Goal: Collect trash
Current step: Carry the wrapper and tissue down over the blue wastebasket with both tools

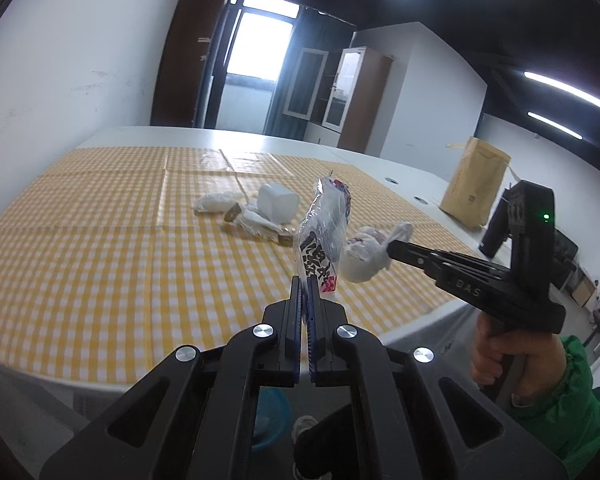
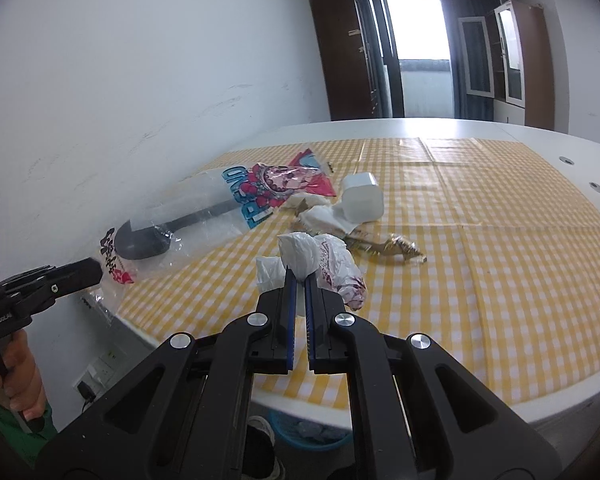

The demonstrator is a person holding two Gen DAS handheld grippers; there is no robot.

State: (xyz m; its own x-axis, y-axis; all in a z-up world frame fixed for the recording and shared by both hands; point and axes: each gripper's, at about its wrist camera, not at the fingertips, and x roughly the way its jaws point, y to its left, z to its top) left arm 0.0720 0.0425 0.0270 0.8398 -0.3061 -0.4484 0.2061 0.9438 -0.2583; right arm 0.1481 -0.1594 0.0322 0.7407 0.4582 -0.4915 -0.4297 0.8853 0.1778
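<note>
My left gripper (image 1: 305, 280) is shut on the end of a long clear printed wrapper (image 1: 324, 232), which sticks up in front of it; from the right wrist view the same wrapper (image 2: 228, 204) stretches out from the left gripper (image 2: 94, 270). My right gripper (image 2: 300, 278) is shut on a crumpled white plastic bag (image 2: 316, 258), seen in the left wrist view as the bag (image 1: 366, 254) at the right gripper's tip (image 1: 392, 248). More trash lies on the checked tablecloth (image 1: 100, 248): a white cup (image 1: 278, 200), wadded paper (image 1: 216, 202) and a gold wrapper (image 2: 400, 249).
A blue bin (image 2: 312, 432) stands on the floor below the table's near edge, next to a person's shoe (image 2: 260, 436). A brown paper bag (image 1: 474, 184) stands at the table's far right. A white wall (image 2: 120, 100) runs along the table's left side.
</note>
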